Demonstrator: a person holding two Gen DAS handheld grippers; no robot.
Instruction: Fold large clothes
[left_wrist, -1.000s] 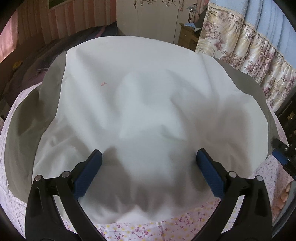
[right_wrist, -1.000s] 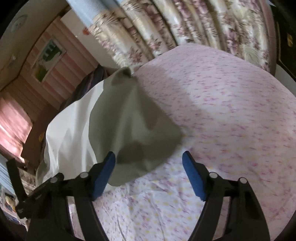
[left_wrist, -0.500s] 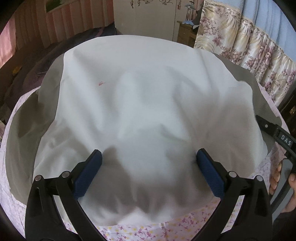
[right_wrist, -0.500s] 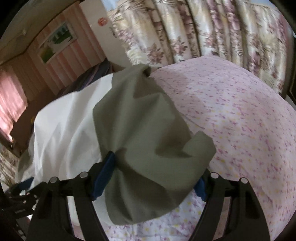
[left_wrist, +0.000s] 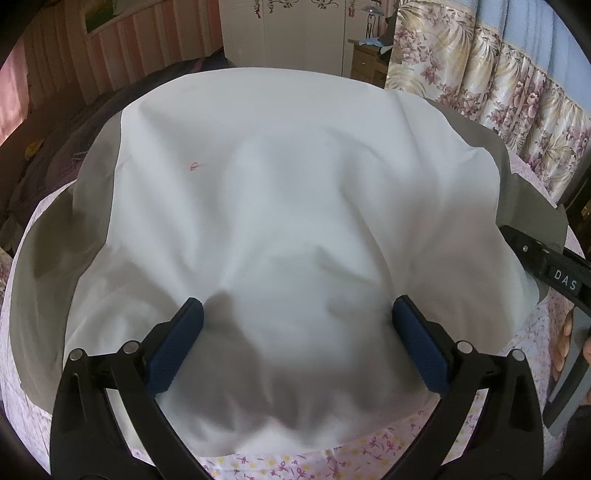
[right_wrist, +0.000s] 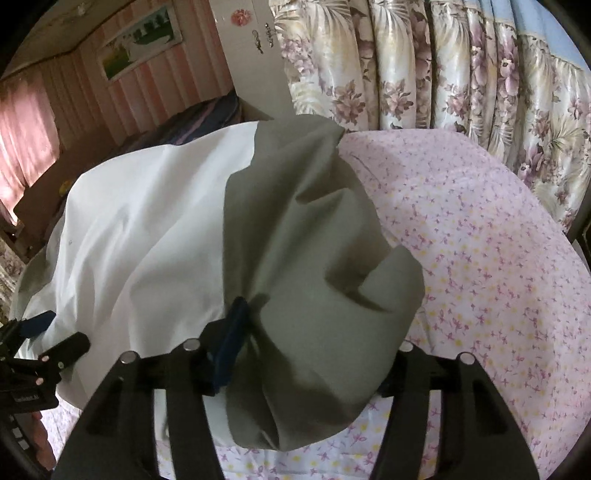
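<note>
Already a sleeve was gathered for the fold.
Largest, the floral bed (right_wrist: 480, 236) carried the white garment (left_wrist: 295, 184), spread flat across it toward 12 o'clock. Its grey sleeve (right_wrist: 314, 295), at 3 o'clock, was bunched and pinched by the right tongs (right_wrist: 317, 354), probably for folding inward. The left tongs (left_wrist: 297, 332) hovered spread wide over the hem at 6 o'clock, gripping nothing.

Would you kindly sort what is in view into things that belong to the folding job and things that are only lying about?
Job:
white garment
its grey sleeve
left gripper
right gripper
floral bedsheet

Lying about:
floral curtains
wooden nightstand
white wardrobe
wall picture
</note>
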